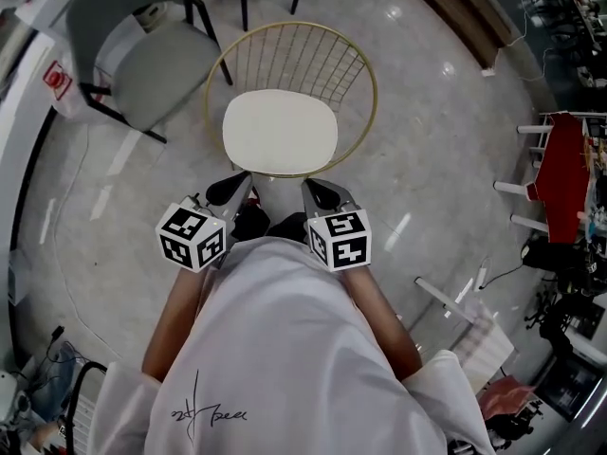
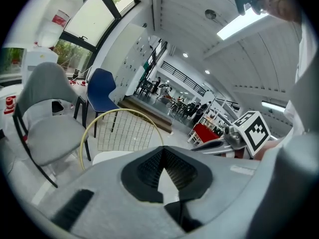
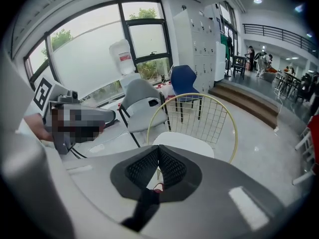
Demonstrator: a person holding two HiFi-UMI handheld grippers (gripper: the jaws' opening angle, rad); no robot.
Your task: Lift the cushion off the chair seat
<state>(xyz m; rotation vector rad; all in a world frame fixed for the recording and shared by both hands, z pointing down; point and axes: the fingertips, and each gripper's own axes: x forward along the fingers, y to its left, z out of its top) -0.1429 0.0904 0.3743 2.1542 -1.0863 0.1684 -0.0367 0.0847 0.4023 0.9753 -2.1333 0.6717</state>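
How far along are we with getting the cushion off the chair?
Nothing done yet: the cushion lies flat on the wire chair seat. In hand: left gripper and right gripper, both shut and empty, sit just short of its front edge. Left: open, grip, lift.

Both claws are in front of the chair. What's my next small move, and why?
The left claw and right claw are shut and empty, just short of the white cushion, which lies flat on the wire chair seat. So I'd probably open both claws while easing them forward to its near edge.
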